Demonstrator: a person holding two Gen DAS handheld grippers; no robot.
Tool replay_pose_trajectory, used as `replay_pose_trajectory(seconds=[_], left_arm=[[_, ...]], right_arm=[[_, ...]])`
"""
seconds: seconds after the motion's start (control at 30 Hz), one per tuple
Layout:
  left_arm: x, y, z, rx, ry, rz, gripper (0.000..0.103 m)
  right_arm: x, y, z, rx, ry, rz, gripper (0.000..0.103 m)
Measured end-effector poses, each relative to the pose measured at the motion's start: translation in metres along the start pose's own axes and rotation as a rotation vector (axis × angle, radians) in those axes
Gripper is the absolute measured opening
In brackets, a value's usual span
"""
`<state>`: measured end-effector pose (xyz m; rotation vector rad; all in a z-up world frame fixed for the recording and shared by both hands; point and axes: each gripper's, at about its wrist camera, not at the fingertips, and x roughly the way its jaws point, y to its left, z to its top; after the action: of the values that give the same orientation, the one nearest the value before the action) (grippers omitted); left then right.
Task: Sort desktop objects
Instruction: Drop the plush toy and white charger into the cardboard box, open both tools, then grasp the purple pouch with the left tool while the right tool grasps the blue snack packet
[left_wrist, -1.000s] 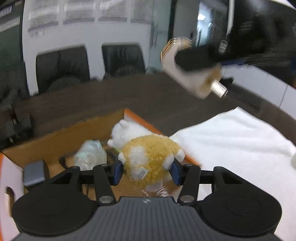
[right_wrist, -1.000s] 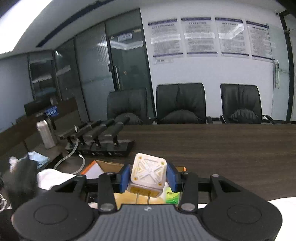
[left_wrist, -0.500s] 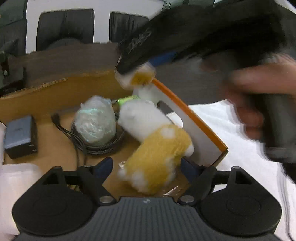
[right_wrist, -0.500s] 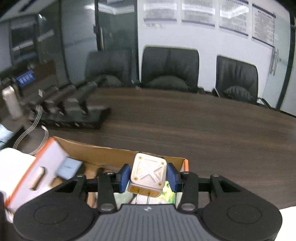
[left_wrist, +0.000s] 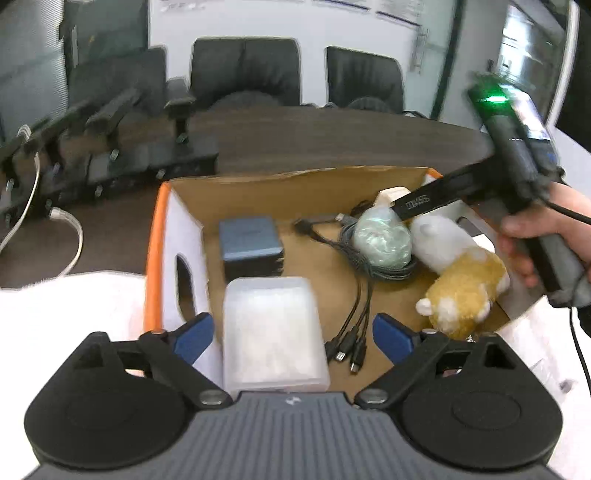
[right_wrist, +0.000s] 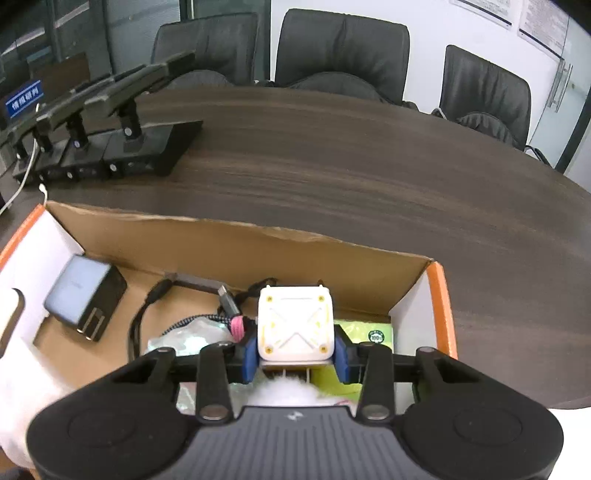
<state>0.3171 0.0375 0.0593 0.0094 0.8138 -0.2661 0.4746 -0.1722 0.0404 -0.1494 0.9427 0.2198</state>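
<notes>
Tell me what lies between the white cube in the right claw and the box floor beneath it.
The white cube hangs over the plush toy and wrapped bundle; both lie directly under it.

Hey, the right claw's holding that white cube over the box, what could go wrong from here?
The right claw grips the white cube above the crowded cardboard box. Released here, it may land on the plush toy or wrapped bundle and roll. The claw could also snag the charging cable.
</notes>
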Motion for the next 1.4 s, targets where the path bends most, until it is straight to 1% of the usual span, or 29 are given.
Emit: replay_pose_trajectory(seconds=[0.1, 0.17, 0.27, 0.3, 0.33, 0.37, 0.4, 0.43, 0.47, 0.6, 0.67, 0.7, 0.73, 0.8, 0.9, 0.97, 1.07, 1.13, 1.2, 1.23, 1.3, 1.4], left_arm=[[-0.009, -0.002, 0.002, -0.037, -0.005, 0.023, 0.094], [-0.013, -0.002, 0.003, -0.062, -0.004, 0.026, 0.094], [-0.006, -0.005, 0.0, -0.083, 0.037, 0.009, 0.094], [-0.006, -0.008, -0.004, -0.075, 0.048, 0.039, 0.091], [-0.005, -0.014, -0.008, -0.049, 0.058, 0.083, 0.084], [-0.005, -0.021, -0.015, -0.027, 0.044, 0.128, 0.082], [-0.006, -0.023, -0.018, -0.052, 0.032, 0.13, 0.076], [-0.008, -0.021, -0.018, -0.093, 0.043, 0.125, 0.075], [-0.01, -0.021, -0.018, -0.109, 0.043, 0.123, 0.075], [-0.024, -0.023, -0.019, -0.114, 0.046, 0.103, 0.074], [-0.038, -0.028, -0.019, -0.108, 0.019, 0.129, 0.077], [-0.048, -0.03, -0.019, -0.101, -0.004, 0.145, 0.084], [-0.058, -0.032, -0.02, -0.103, -0.028, 0.151, 0.089], [-0.08, -0.037, -0.026, -0.105, -0.07, 0.145, 0.092], [-0.11, -0.046, -0.045, -0.107, -0.126, 0.105, 0.101], [-0.122, -0.051, -0.059, -0.114, -0.138, 0.103, 0.101], [-0.129, -0.055, -0.081, -0.118, -0.109, 0.099, 0.101], [-0.131, -0.057, -0.097, -0.106, -0.112, 0.101, 0.103], [-0.124, -0.057, -0.107, -0.067, -0.109, 0.127, 0.103], [-0.117, -0.054, -0.111, -0.058, -0.089, 0.146, 0.103], [-0.103, -0.044, -0.116, -0.089, -0.043, 0.154, 0.103], [-0.086, -0.024, -0.122, -0.159, 0.029, 0.146, 0.103]], right_arm=[[-0.029, -0.003, 0.0, -0.005, -0.035, -0.001, 0.044], [-0.054, -0.006, -0.001, -0.007, -0.061, 0.006, 0.053], [-0.093, -0.01, -0.009, -0.029, -0.093, 0.004, 0.063], [-0.103, -0.009, -0.014, -0.04, -0.096, 0.003, 0.063], [-0.113, -0.01, -0.021, -0.048, -0.094, 0.008, 0.063], [-0.12, -0.011, -0.027, -0.05, -0.089, 0.017, 0.063], [-0.127, -0.013, -0.033, -0.048, -0.086, 0.026, 0.063], [-0.134, -0.014, -0.041, -0.045, -0.085, 0.033, 0.063], [-0.139, -0.015, -0.049, -0.047, -0.081, 0.035, 0.063], [-0.156, -0.019, -0.078, -0.054, -0.07, 0.033, 0.064], [-0.167, -0.022, -0.09, -0.054, -0.079, 0.05, 0.065], [-0.172, -0.024, -0.095, -0.051, -0.087, 0.06, 0.066], [-0.178, -0.025, -0.102, -0.05, -0.102, 0.064, 0.069], [-0.187, -0.024, -0.117, -0.065, -0.126, 0.081, 0.072], [-0.197, -0.02, -0.143, -0.091, -0.141, 0.118, 0.072], [-0.2, -0.018, -0.157, -0.101, -0.148, 0.139, 0.072], [-0.201, -0.019, -0.179, -0.071, -0.138, 0.192, 0.072], [-0.199, -0.021, -0.194, -0.072, -0.134, 0.213, 0.072], [-0.194, -0.021, -0.209, -0.099, -0.137, 0.183, 0.072], [-0.191, -0.022, -0.215, -0.107, -0.137, 0.161, 0.072], [-0.184, -0.027, -0.22, -0.085, -0.129, 0.146, 0.072], [-0.175, -0.04, -0.227, -0.015, -0.108, 0.187, 0.072]])
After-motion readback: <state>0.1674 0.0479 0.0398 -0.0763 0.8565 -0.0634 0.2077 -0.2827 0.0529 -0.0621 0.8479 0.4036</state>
